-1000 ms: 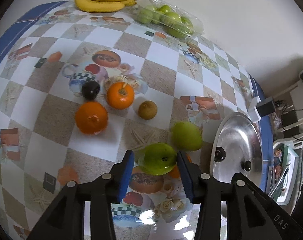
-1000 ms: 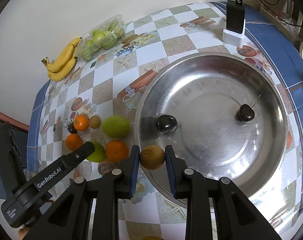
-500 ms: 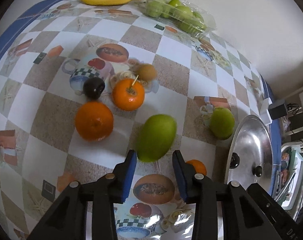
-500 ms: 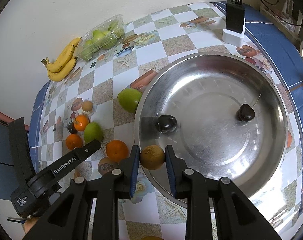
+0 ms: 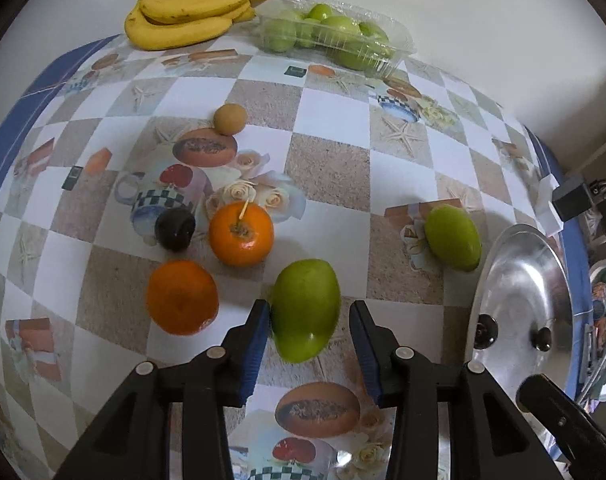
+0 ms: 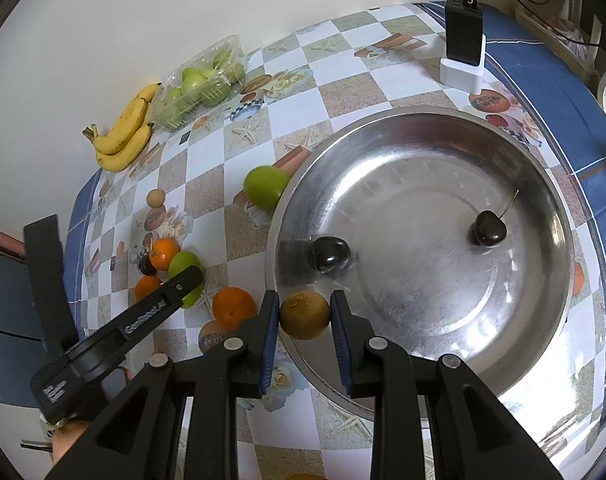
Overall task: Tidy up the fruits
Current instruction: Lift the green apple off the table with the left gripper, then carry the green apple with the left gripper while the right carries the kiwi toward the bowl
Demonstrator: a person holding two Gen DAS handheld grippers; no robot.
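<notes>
Meanwhile, right gripper [image 6: 305, 314] clamps brown fruit [image 6: 304, 315].

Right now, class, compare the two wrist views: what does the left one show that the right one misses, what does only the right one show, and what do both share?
Only the left view: a gap on the right side between the opening left gripper and the green fruit.

Only the right view: the right gripper shut on a brown fruit; the inside of the steel bowl, holding a cherry with a stem.

Both: bananas, oranges.
</notes>
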